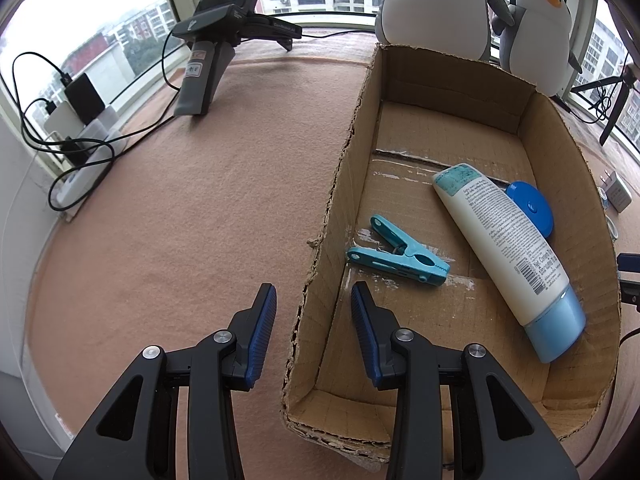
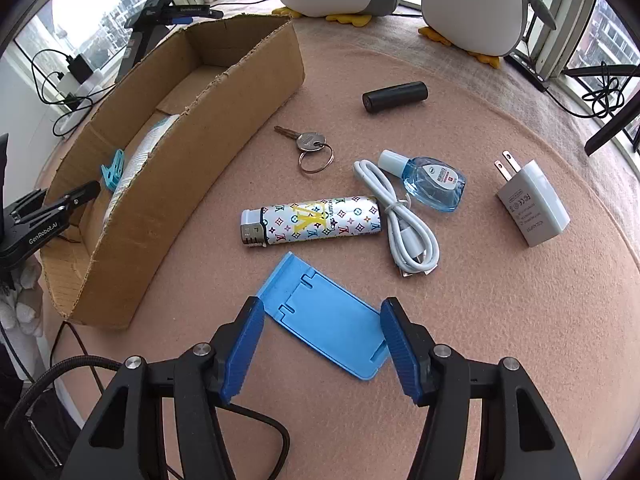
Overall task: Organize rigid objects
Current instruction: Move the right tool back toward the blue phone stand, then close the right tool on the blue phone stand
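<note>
A cardboard box point(image 1: 448, 92) point(image 2: 224, 120) holds a white tube with a blue cap point(image 1: 508, 248), a teal clothespin point(image 1: 396, 258) and a blue round case point(image 1: 532, 204). My left gripper point(image 1: 314, 300) is open, its fingers straddling the box's near left wall. On the pink cloth to the right of the box lie a patterned lighter point(image 2: 312, 222), a blue flat phone stand point(image 2: 324, 316), a key on a ring point(image 2: 306, 144), a white cable point(image 2: 400, 220), a small blue bottle point(image 2: 432, 178), a white plug adapter point(image 2: 528, 204) and a black cylinder point(image 2: 394, 96). My right gripper point(image 2: 322, 340) is open around the stand.
Two plush penguins point(image 2: 472, 4) sit at the back by the windows. A spare gripper device on a stand point(image 1: 224, 24) is at the far left, with chargers and cables point(image 1: 76, 120) along the sill. A black tripod leg point(image 2: 612, 120) crosses at the right.
</note>
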